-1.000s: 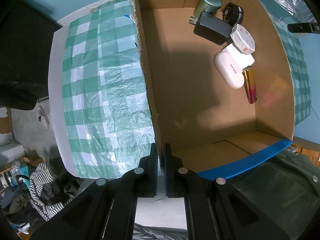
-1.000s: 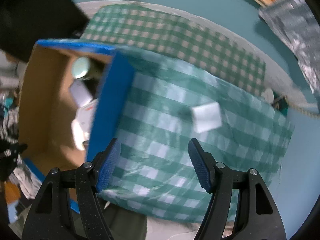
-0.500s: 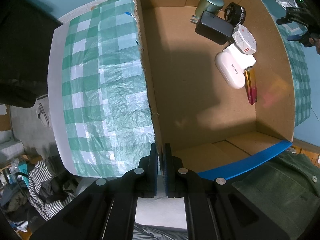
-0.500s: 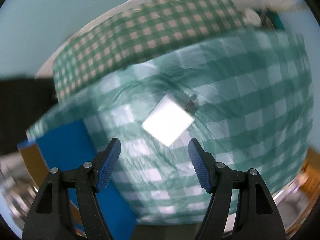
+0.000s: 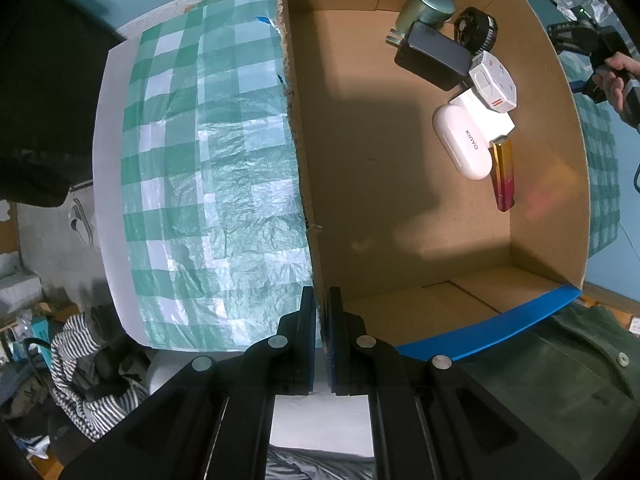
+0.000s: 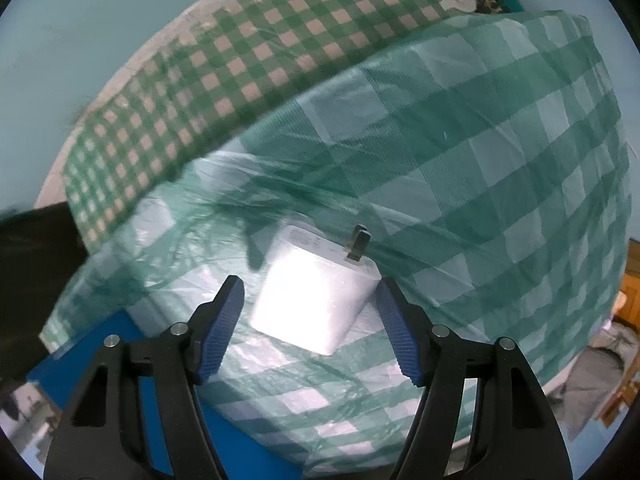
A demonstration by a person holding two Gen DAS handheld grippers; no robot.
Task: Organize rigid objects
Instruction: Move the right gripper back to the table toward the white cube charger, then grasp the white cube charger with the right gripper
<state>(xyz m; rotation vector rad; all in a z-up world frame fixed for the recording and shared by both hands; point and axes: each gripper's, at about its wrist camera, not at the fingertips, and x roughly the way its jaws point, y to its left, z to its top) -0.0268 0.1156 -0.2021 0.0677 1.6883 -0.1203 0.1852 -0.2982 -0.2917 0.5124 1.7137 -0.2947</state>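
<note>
Left wrist view, left to right: green-and-white checked cloth (image 5: 208,184) covers the table, then the cardboard box (image 5: 560,184), open top, blue tape on its rim. Left gripper (image 5: 322,322) points down at the box's left wall, near corner, jaws together and pinching the wall's top edge. Box contents are all bunched toward the far right corner: grey-green round tin (image 5: 430,4) at the back, black wheel-like part (image 5: 478,32) beside it, black charger block (image 5: 434,56) with prongs lying in front of the tin, white angular case with red marks (image 5: 494,84) resting on a flat white block (image 5: 486,114), white oval earbud case (image 5: 464,142) touching that block, and a red-yellow lighter (image 5: 504,176) lying just right of the earbud case. Rest of the box floor is bare cardboard. A hand (image 5: 616,76) holding the other tool shows past the box's right wall. Right wrist view: blue box edge (image 6: 100,360) at lower left, then the right gripper (image 6: 310,328), jaws apart and straddling the white plug adapter (image 6: 316,304), which sits on the cloth outside the box, prongs pointing away. The pads don't touch it on the left side; on the right I can't tell.
</note>
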